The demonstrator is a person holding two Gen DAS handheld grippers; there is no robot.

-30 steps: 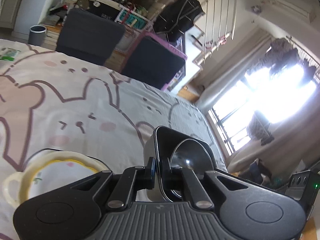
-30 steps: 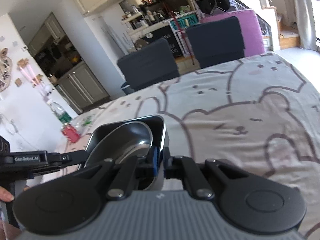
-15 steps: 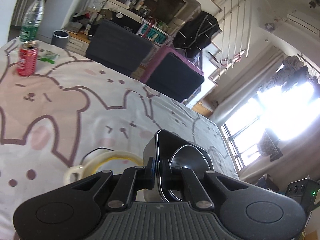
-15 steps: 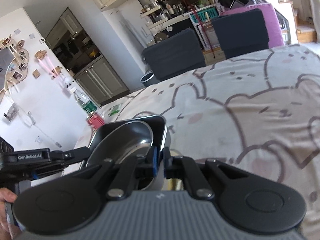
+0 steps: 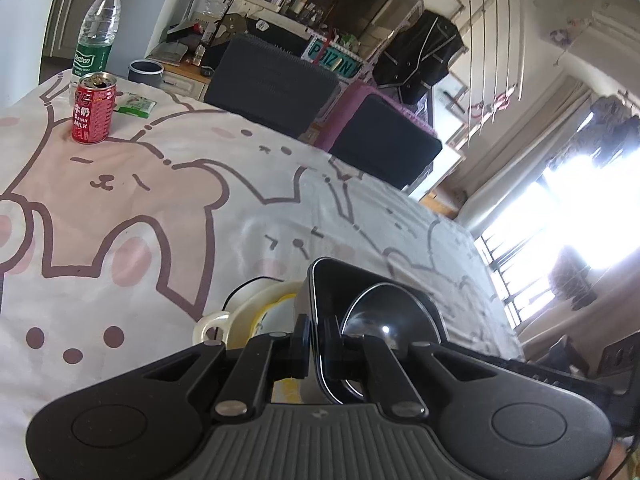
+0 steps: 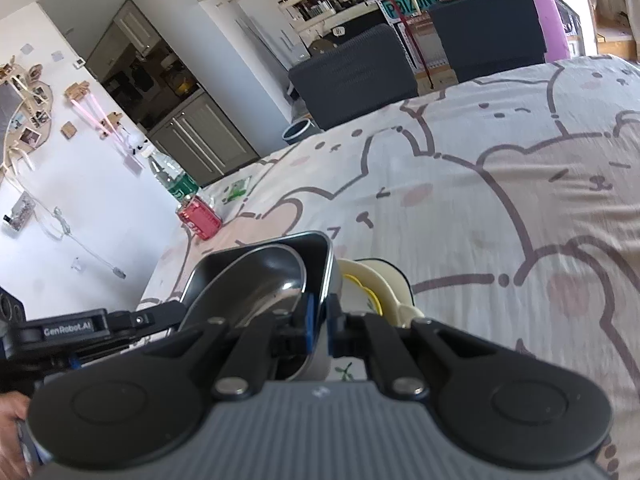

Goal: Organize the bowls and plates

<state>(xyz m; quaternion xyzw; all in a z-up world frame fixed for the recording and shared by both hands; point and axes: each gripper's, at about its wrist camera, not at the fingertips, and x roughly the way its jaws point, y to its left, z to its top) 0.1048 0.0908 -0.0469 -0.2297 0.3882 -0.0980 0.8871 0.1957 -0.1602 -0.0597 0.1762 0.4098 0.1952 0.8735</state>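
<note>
**Tray carried over the plate by both grippers**

Since the earlier frames, a red can (image 5: pixel 94 108) and a water bottle (image 5: pixel 98 36) have come into the left wrist view at 10 o'clock, where only a corner of a green packet (image 5: pixel 134 105) was seen before; the cream plate (image 5: pixel 256 312) is now largely covered by the tray (image 5: pixel 320 280), whereas earlier it lay open at 8 o'clock of it.

The left gripper (image 5: pixel 318 348) is shut on one rim of the tray, both fingers pressed against the thin metal wall. The right gripper (image 6: pixel 318 320) is clamped in the same way on the opposite rim (image 6: pixel 326 264), blue pads being seen on either side of the edge. The tray is a dark, square-cornered metal dish and is held between the two grippers above the tablecloth (image 5: pixel 160 200). A steel bowl (image 5: pixel 384 320) is seen lying inside it, tilted against the wall.

In the right wrist view the plate (image 6: pixel 384 280) is seen just beyond the tray at 1 o'clock, with a yellow band inside its rim and a looped handle. Whether the tray touches the plate cannot be told. The can (image 6: pixel 200 220) and bottle (image 6: pixel 172 176) are seen there at 10 o'clock, near the table's edge, with the packet (image 6: pixel 238 190) beside them. Two dark chairs (image 5: pixel 272 80) stand at 12 o'clock behind the table. The left gripper's body (image 6: pixel 68 330) is seen at 9 o'clock in the right view.
</note>
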